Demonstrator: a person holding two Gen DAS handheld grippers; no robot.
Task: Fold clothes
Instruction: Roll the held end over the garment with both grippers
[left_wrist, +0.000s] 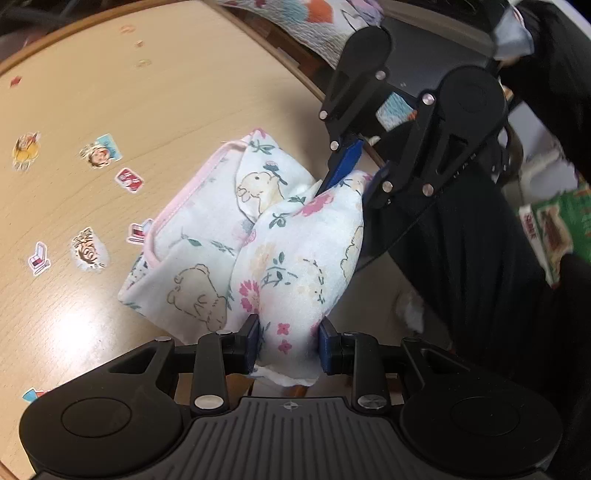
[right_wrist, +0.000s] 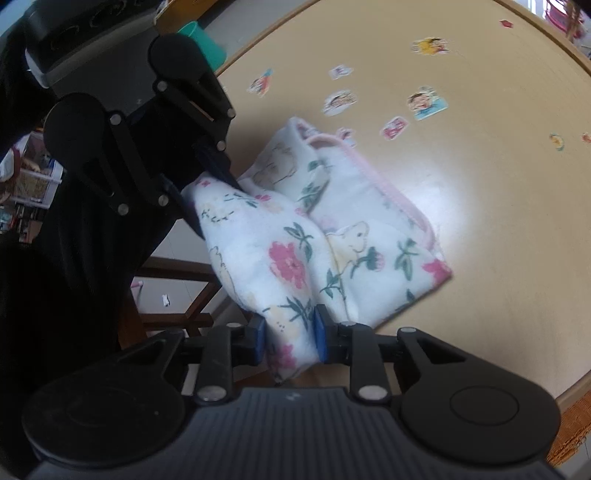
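- Left gripper (left_wrist: 288, 345) is clamped on one end of the floral cloth (left_wrist: 207, 236), blue pads pressing a bunched fold.
- Right gripper (right_wrist: 289, 339) pinches the other end the same way.
- The cloth lies half-folded at the near edge of the round table (left_wrist: 92, 103), its held fold raised.
- Stickers (right_wrist: 424, 103) dot the tabletop, too blurred to read.
- A dark sleeve (left_wrist: 480, 240) hides the floor beyond.

This looks like a home with children. The round wooden counter (right_wrist: 480, 229) is dotted with cartoon stickers (left_wrist: 100, 152), and a printed quilt (left_wrist: 310, 18) hangs just past its edge. A wooden chair (right_wrist: 177, 291) stands beside the counter, and shelves (right_wrist: 33, 177) of clutter stand behind.
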